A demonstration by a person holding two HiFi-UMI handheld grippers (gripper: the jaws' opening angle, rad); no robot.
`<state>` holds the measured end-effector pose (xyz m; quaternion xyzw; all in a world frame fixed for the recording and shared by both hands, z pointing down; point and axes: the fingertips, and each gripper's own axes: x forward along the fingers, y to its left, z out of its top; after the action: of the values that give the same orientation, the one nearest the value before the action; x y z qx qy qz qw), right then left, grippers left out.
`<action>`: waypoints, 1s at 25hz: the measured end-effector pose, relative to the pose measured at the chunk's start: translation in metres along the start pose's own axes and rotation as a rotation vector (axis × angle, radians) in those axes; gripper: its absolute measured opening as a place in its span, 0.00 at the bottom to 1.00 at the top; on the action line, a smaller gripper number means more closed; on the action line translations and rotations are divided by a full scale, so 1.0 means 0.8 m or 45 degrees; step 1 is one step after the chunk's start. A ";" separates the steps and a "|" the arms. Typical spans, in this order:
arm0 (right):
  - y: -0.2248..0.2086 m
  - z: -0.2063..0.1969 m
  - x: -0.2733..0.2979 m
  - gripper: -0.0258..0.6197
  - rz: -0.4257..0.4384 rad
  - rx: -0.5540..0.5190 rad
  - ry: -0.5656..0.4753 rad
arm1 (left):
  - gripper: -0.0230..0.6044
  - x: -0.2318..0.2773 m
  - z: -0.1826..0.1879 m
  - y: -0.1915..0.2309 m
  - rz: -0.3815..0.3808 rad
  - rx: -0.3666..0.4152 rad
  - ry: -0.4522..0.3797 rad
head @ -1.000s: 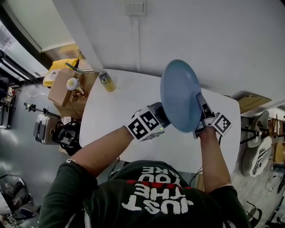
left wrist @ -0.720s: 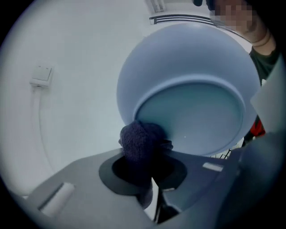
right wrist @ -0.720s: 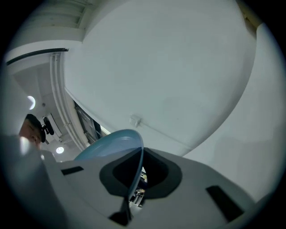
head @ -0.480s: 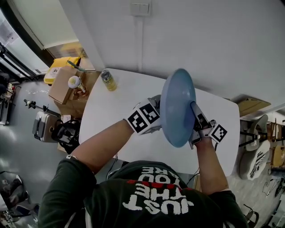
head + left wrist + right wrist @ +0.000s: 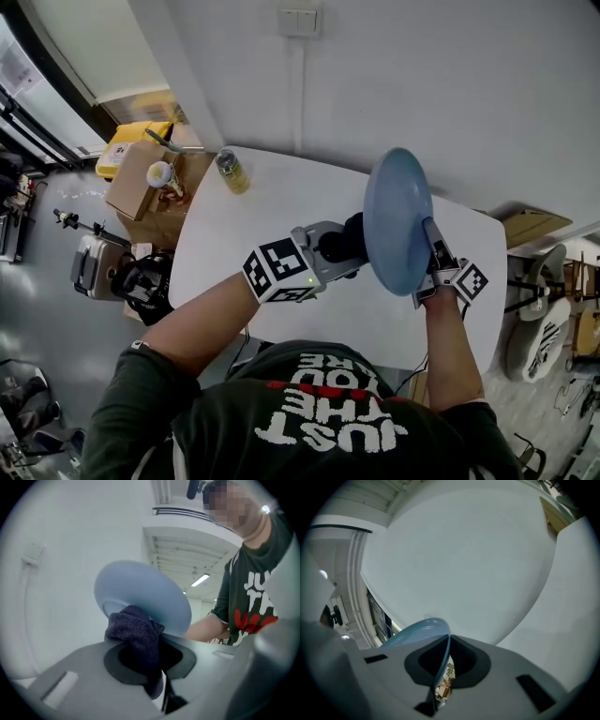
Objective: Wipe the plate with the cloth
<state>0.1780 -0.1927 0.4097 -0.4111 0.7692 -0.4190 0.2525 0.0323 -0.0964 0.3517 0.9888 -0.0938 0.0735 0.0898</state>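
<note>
A pale blue plate (image 5: pixel 396 219) stands on edge in the air above the white table (image 5: pixel 234 234). My right gripper (image 5: pixel 429 246) is shut on its rim, which runs between the jaws in the right gripper view as a thin blue plate edge (image 5: pixel 443 660). My left gripper (image 5: pixel 349 242) is shut on a dark blue cloth (image 5: pixel 136 634) and holds it against the plate's underside (image 5: pixel 140 592). In the head view the cloth (image 5: pixel 352 234) shows as a dark lump at the plate's left face.
A small jar with a yellow label (image 5: pixel 231 172) stands at the table's far left corner. Cardboard boxes (image 5: pixel 141 178) and a yellow case sit on the floor to the left. A white wall (image 5: pixel 422 84) runs behind the table.
The plate has moved a little to the right and tilted more edge-on. My left gripper has drawn back and up along the plate's left face with the cloth.
</note>
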 end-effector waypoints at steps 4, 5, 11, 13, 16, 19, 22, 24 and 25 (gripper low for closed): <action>0.005 -0.028 -0.012 0.06 0.052 0.007 0.088 | 0.12 -0.031 0.021 0.036 0.116 -0.056 -0.091; 0.009 -0.037 -0.013 0.06 0.072 0.004 0.117 | 0.12 -0.037 0.025 0.045 0.142 -0.054 -0.095; 0.048 -0.081 -0.014 0.06 0.199 -0.014 0.260 | 0.12 -0.059 0.046 0.094 0.285 -0.038 -0.092; 0.063 -0.092 -0.011 0.06 0.238 -0.015 0.295 | 0.12 -0.059 0.049 0.104 0.304 -0.033 -0.080; 0.081 -0.103 -0.004 0.06 0.280 -0.004 0.337 | 0.12 -0.047 0.046 0.111 0.317 0.022 -0.032; 0.096 -0.113 0.004 0.06 0.317 0.018 0.371 | 0.12 -0.031 0.041 0.114 0.322 0.110 0.023; 0.115 -0.123 0.011 0.06 0.377 0.028 0.405 | 0.12 -0.011 0.030 0.110 0.284 0.219 0.100; 0.128 -0.128 0.016 0.06 0.417 0.037 0.419 | 0.12 0.003 0.023 0.101 0.242 0.302 0.150; 0.133 -0.128 0.017 0.06 0.425 0.037 0.422 | 0.12 0.009 0.017 0.096 0.225 0.348 0.180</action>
<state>0.0509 -0.1266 0.3718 -0.2001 0.8514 -0.4441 0.1945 0.0255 -0.1744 0.3520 0.9721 -0.1628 0.1624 -0.0459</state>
